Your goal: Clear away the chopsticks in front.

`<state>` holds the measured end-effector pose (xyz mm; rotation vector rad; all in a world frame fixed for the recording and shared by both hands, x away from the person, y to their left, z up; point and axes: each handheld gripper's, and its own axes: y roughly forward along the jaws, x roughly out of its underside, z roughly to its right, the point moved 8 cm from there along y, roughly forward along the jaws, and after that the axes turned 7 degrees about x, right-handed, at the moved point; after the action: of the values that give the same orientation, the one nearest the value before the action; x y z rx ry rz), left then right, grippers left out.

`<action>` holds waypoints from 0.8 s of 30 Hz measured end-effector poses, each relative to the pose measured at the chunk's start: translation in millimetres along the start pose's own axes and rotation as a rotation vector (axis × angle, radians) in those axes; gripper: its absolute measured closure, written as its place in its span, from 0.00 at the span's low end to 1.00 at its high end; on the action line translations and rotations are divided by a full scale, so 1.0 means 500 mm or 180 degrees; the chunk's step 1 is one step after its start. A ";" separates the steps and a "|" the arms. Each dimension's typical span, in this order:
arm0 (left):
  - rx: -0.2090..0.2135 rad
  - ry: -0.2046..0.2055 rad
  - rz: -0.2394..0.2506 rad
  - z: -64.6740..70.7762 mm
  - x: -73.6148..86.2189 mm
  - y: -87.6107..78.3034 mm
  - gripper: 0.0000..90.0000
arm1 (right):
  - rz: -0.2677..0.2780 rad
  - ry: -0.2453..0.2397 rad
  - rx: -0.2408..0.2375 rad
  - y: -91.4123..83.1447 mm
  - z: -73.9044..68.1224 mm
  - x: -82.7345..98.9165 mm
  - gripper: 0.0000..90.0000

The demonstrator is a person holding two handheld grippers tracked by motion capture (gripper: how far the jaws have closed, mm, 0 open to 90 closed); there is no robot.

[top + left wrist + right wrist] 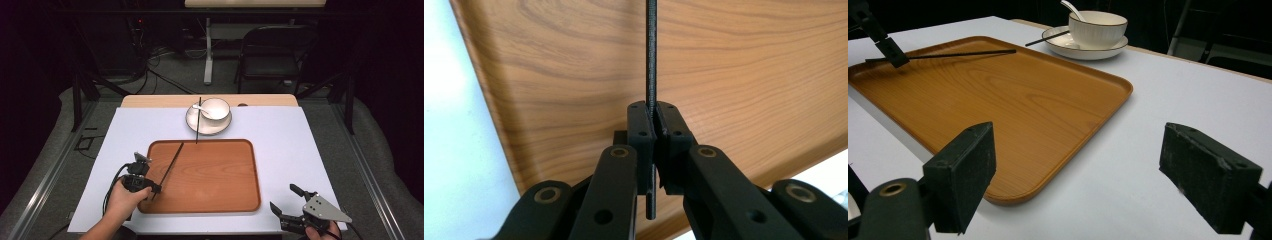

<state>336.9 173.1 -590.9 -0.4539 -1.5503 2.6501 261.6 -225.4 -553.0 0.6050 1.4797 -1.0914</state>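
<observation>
My left gripper (154, 189) is over the near left corner of the wooden tray (225, 175), shut on a thin black chopstick (172, 162). The stick slants away over the tray's left part. In the left gripper view the pads of my left gripper (653, 114) clamp the chopstick (652, 60), whose short end pokes out below them. A second chopstick (198, 122) leans on the white plate (192, 122), its tip reaching the tray's far rim. My right gripper (283, 197) rests open near the table's front right, with nothing between the jaws of my right gripper (1085, 175).
A white bowl (217, 107) with a white spoon (200, 107) stands on the plate behind the tray. A white mat (300, 145) covers the table. A black chair (272, 50) and cables are on the floor beyond.
</observation>
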 end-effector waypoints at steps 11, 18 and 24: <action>-0.0039 0.0009 0.0005 -0.002 0.001 0.004 0.95 | 0.0002 0.0007 0.0000 0.000 -0.001 0.000 0.16; -0.0059 0.0006 -0.0013 -0.005 0.004 0.009 0.94 | 0.0003 0.0001 -0.0001 0.000 -0.001 0.000 0.16; -0.0066 0.0009 -0.0039 -0.006 0.005 0.013 0.93 | 0.0000 0.0000 -0.0001 -0.001 -0.001 0.000 0.16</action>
<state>336.1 172.8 -598.2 -0.4475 -1.5761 2.6253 261.1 -225.3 -552.9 0.6047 1.4797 -1.0914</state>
